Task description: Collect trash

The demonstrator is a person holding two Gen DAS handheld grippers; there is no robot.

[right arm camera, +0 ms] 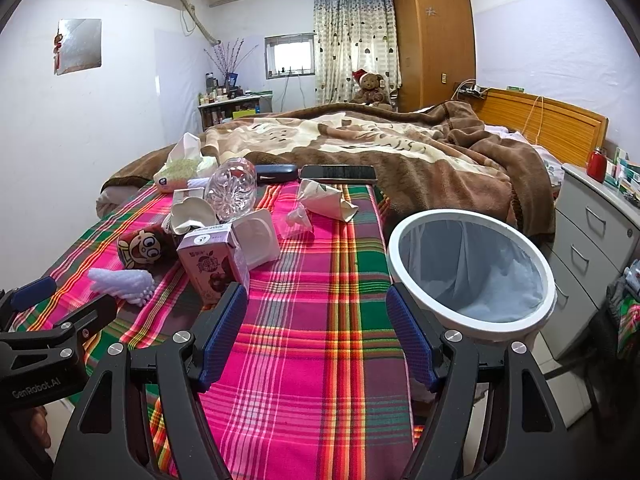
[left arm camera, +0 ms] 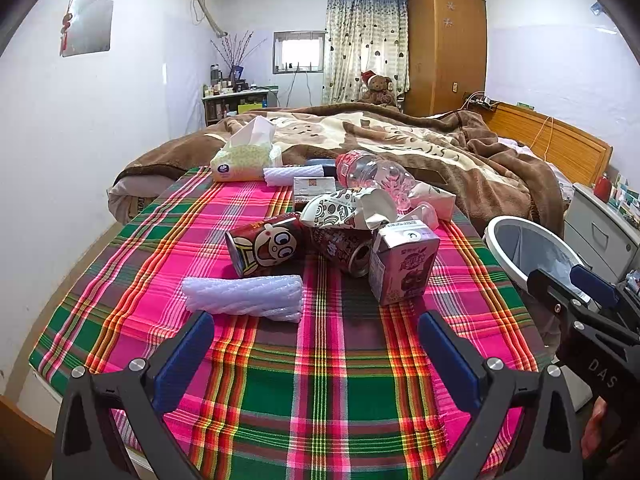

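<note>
Trash lies on a plaid cloth point(left arm camera: 320, 380): a white foam sleeve point(left arm camera: 244, 298), a red cartoon can point(left arm camera: 266, 244), a second can point(left arm camera: 340, 246), a purple drink carton point(left arm camera: 402, 266), crumpled paper cups point(left arm camera: 344, 210) and a clear plastic bottle point(left arm camera: 374, 176). My left gripper point(left arm camera: 316, 338) is open and empty, just short of the foam sleeve. My right gripper point(right arm camera: 316, 328) is open and empty, between the carton point(right arm camera: 214, 266) and a white-rimmed bin point(right arm camera: 472, 268) at the table's right edge. The bin point(left arm camera: 532, 252) also shows in the left wrist view.
A tissue pack point(left arm camera: 246, 156), a phone point(right arm camera: 338, 173) and a dark case point(right arm camera: 276, 172) lie at the table's far end. A bed with a brown blanket point(right arm camera: 400, 152) is behind. Grey drawers point(right arm camera: 592, 232) stand to the right.
</note>
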